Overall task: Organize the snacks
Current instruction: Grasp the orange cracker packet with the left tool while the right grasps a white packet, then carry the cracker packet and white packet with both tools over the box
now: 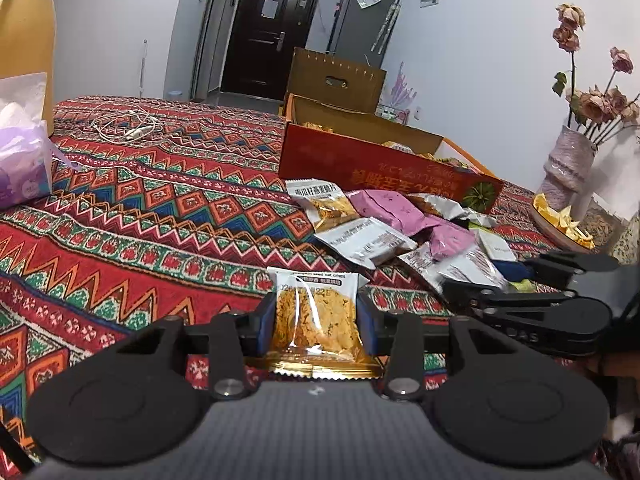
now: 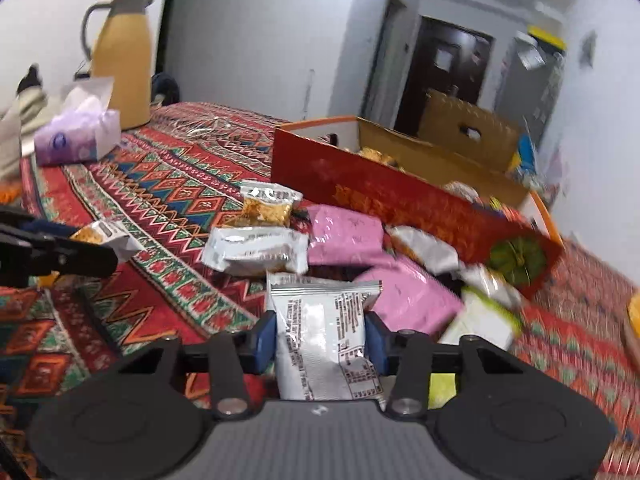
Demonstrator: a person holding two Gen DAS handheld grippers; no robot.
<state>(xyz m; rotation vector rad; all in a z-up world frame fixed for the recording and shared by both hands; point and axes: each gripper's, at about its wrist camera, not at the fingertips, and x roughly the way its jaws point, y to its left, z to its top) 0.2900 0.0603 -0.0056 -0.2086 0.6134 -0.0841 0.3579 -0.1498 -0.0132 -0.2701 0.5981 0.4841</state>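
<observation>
My left gripper (image 1: pixel 317 320) is shut on a clear-fronted oat crisp packet (image 1: pixel 316 316), held upright above the patterned tablecloth. My right gripper (image 2: pixel 320 340) is shut on a white and silver snack packet (image 2: pixel 324 340), printed back toward the camera. A heap of loose snack packets, pink (image 1: pixel 394 208), white (image 1: pixel 366 242) and gold (image 2: pixel 266 208), lies on the cloth in front of an open red cardboard box (image 1: pixel 384 168) that holds several snacks. The box also shows in the right wrist view (image 2: pixel 400 196). The right gripper shows at the right of the left wrist view (image 1: pixel 532 292).
A yellow thermos jug (image 2: pixel 120 56) and a purple tissue pack (image 2: pixel 76 136) stand at the table's far left. A white cable (image 1: pixel 124 122) lies near them. A vase of dried roses (image 1: pixel 568 160) and a dish of orange peel (image 1: pixel 560 220) stand at the right.
</observation>
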